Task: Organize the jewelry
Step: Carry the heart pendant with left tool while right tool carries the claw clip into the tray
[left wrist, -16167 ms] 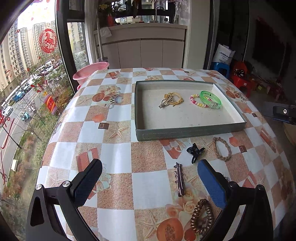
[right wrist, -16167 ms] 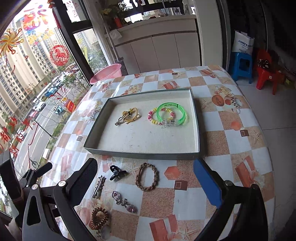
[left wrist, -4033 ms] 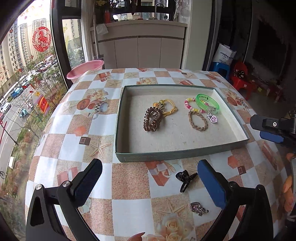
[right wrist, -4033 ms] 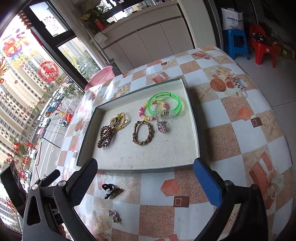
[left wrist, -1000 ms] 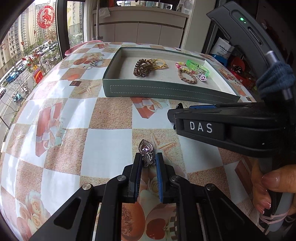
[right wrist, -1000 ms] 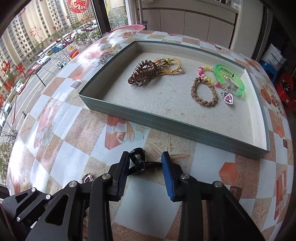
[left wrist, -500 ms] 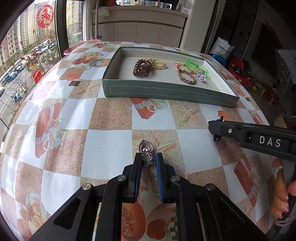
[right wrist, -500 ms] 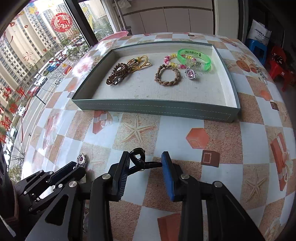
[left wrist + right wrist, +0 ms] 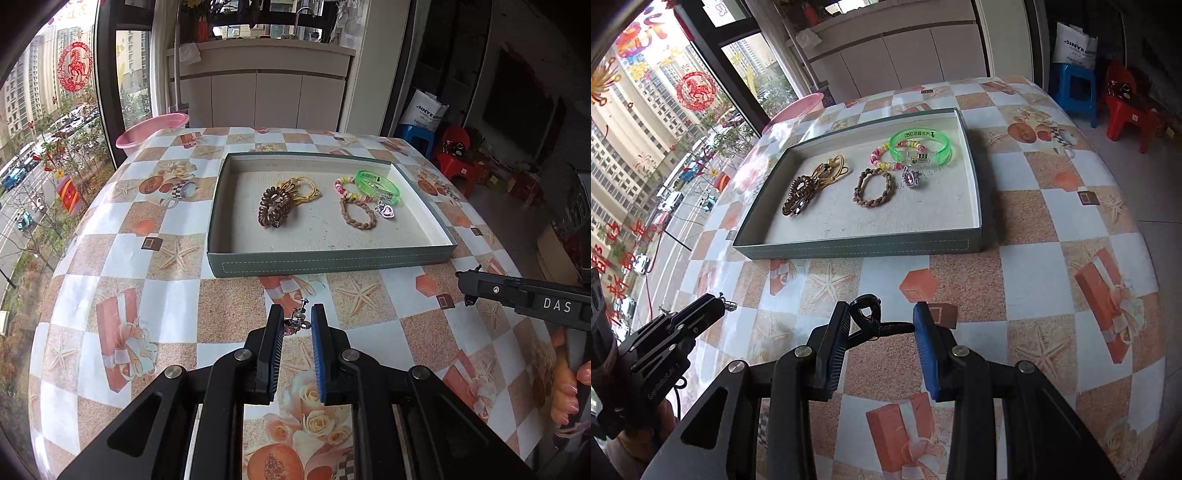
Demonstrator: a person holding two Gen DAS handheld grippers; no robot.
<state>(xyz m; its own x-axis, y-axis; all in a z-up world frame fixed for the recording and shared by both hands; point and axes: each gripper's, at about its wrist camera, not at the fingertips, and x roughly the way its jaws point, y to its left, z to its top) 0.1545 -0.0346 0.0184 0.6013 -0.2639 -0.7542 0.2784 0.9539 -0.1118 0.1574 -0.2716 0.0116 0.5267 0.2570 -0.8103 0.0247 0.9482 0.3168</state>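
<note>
Carry step: left hand-held gripper (image 9: 297, 326) pinches the heart charm (image 9: 298, 322), right hand-held gripper (image 9: 881, 325) clamps the black claw clip (image 9: 873, 321), both above the counter's near edge; next, release into the tray (image 9: 328, 258).

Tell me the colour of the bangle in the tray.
Translucent bright green bangle, lying in the tray; clearest in the right wrist view.

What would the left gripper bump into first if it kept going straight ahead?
Probably the near wall of the grey-green tray. The left gripper, shut on a small silver charm, points at it, though its height above the table is unclear.
</note>
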